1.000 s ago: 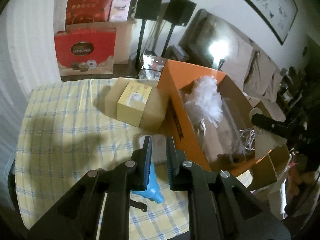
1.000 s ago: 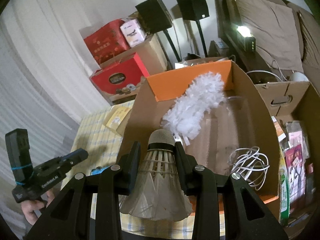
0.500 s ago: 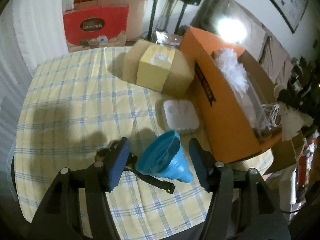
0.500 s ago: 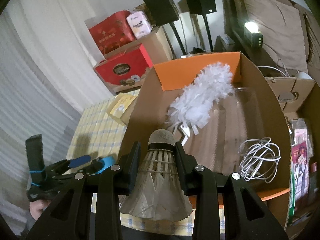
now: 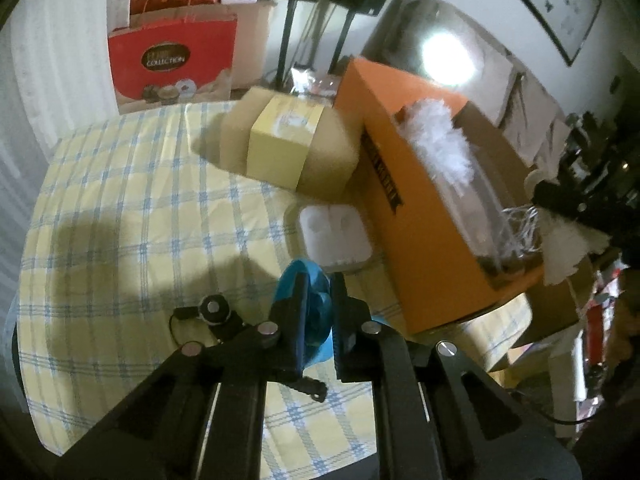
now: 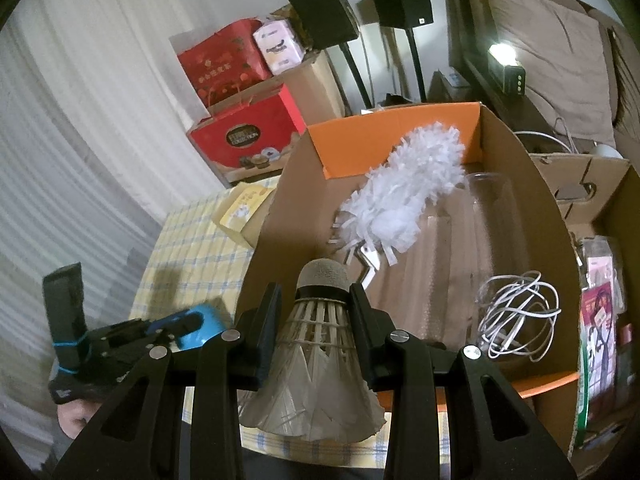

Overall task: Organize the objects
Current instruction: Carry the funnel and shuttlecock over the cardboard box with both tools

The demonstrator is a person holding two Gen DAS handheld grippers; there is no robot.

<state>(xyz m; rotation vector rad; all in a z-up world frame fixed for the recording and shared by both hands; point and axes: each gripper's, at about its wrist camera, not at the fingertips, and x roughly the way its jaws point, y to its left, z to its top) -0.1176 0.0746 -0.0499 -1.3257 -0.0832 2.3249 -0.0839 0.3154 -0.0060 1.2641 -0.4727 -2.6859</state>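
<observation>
Right wrist view: the right hand-held gripper (image 6: 314, 300) pinched a white feathered shuttlecock (image 6: 316, 360) before the open orange cardboard box (image 6: 400, 140), apparently awaiting release inside; the left hand-held gripper (image 5: 318, 308) squeezed a blue silicone funnel (image 5: 314, 312).

Two black box speakers on stands (image 6: 360, 16) and red cardboard gift boxes (image 6: 244, 136) stand far beyond the hand-held gripper.

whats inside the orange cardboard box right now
Inside the orange cardboard box: a white feather duster, a clear glass jar and a coiled white cable. The held shuttlecock hides the near corner.
</observation>
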